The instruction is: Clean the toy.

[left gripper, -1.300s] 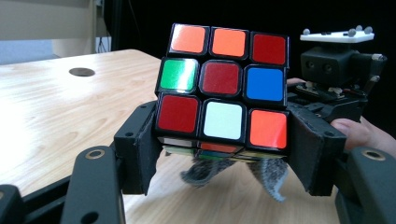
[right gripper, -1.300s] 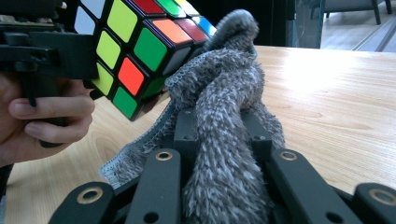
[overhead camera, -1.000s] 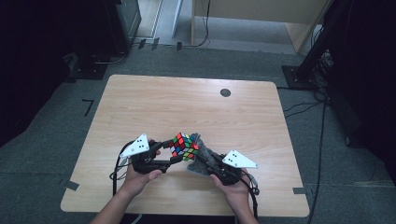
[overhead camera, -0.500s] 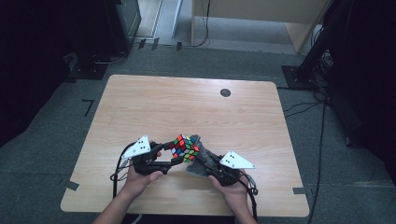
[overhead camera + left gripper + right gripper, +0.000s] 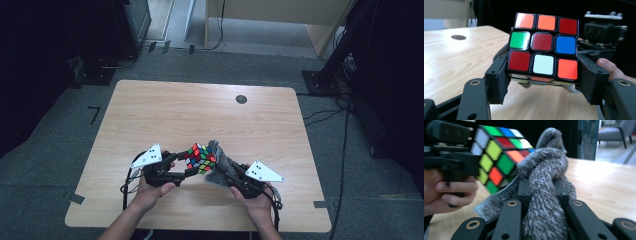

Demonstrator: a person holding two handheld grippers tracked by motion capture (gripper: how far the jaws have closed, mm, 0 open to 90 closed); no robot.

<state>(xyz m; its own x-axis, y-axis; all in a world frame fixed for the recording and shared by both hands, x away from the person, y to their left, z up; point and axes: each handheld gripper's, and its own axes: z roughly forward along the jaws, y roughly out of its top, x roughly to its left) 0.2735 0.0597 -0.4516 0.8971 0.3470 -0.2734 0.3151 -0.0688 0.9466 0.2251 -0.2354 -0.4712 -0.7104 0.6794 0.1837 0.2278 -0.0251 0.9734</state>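
Wood-grain table (image 5: pixel 165 107), pale, with a small dark round disc (image 5: pixel 241 99) set in its far side. Person's forearms enter from the near edge, one gripper per hand.

Left gripper (image 5: pixel 192 165) — jaws pinched on a scrambled puzzle cube (image 5: pixel 200 158), held clear of the tabletop near the front middle. In the left gripper view the cube (image 5: pixel 543 48) sits between the two black jaws, gripped by its lower layer; the facing side shows orange, red, green, blue and white stickers.

Right gripper (image 5: pixel 224 172) — jaws closed on a grey fuzzy cloth (image 5: pixel 218 162). In the right gripper view the cloth (image 5: pixel 542 195) bunches up from between the jaws and its upper fold presses against the cube (image 5: pixel 499 155), on the side showing orange and green squares.

Left hand (image 5: pixel 445 192) wrapped around its gripper's handle, seen beside the cube. Grey triangular plates top both grippers. Dark floor and cables surround the table.
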